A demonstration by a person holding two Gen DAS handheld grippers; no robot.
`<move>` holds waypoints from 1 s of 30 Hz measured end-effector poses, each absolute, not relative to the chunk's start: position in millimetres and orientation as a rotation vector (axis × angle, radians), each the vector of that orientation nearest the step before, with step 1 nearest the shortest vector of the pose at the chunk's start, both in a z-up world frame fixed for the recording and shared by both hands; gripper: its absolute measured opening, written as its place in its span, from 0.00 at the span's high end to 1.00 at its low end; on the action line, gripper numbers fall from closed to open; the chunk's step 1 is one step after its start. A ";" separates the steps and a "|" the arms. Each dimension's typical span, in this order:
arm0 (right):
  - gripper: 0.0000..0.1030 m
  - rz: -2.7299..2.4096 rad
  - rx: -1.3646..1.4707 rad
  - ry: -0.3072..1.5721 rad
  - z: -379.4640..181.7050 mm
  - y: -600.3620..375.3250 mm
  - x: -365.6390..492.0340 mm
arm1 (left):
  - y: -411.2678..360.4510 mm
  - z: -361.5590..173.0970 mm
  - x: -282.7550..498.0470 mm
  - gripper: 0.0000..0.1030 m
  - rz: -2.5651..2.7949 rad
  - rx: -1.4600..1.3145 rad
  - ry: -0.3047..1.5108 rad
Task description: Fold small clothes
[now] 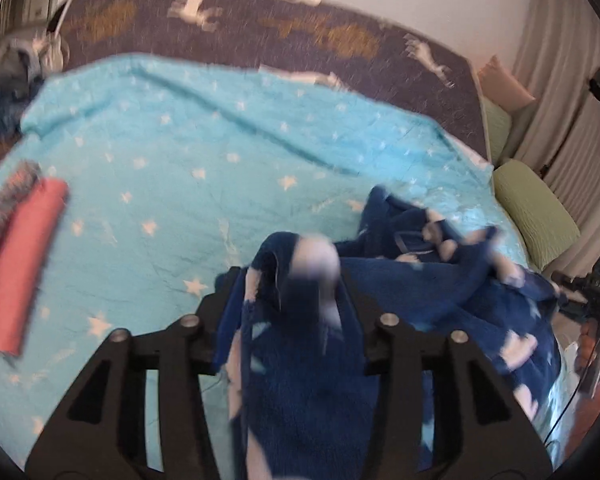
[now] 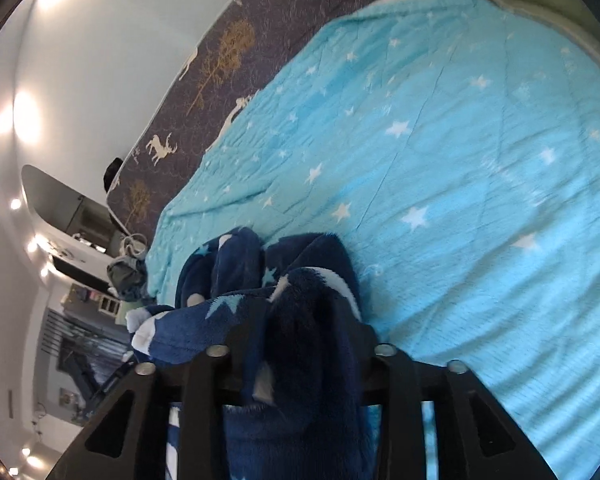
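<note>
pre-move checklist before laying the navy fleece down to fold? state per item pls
1. Left gripper shut on navy fleece garment: ok.
2. Right gripper shut on the same garment: ok.
3. Garment spread flat between grippers: not ok, bunched.
4. Bare light blue star blanket ahead for laying down: ok.
5. Folded pink cloth apart from the garment, at far left: ok.
6. Which edges or corners are gripped: cannot tell, frames blurred.

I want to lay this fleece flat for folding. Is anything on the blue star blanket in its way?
Nothing visible: the navy fleece garment hangs from both grippers, and the blanket ahead is bare; folded pink clothes lie far left.
</note>
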State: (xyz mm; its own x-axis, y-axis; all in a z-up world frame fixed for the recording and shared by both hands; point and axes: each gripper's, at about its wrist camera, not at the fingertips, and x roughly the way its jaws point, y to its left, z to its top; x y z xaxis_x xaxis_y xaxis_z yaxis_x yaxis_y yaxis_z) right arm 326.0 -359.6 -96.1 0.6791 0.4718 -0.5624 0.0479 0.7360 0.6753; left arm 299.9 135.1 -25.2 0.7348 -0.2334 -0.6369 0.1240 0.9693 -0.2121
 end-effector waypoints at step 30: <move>0.54 0.165 0.210 0.819 -71.9 -235.0 395.9 | 59.8 -48.8 405.2 0.44 -0.204 -0.052 0.836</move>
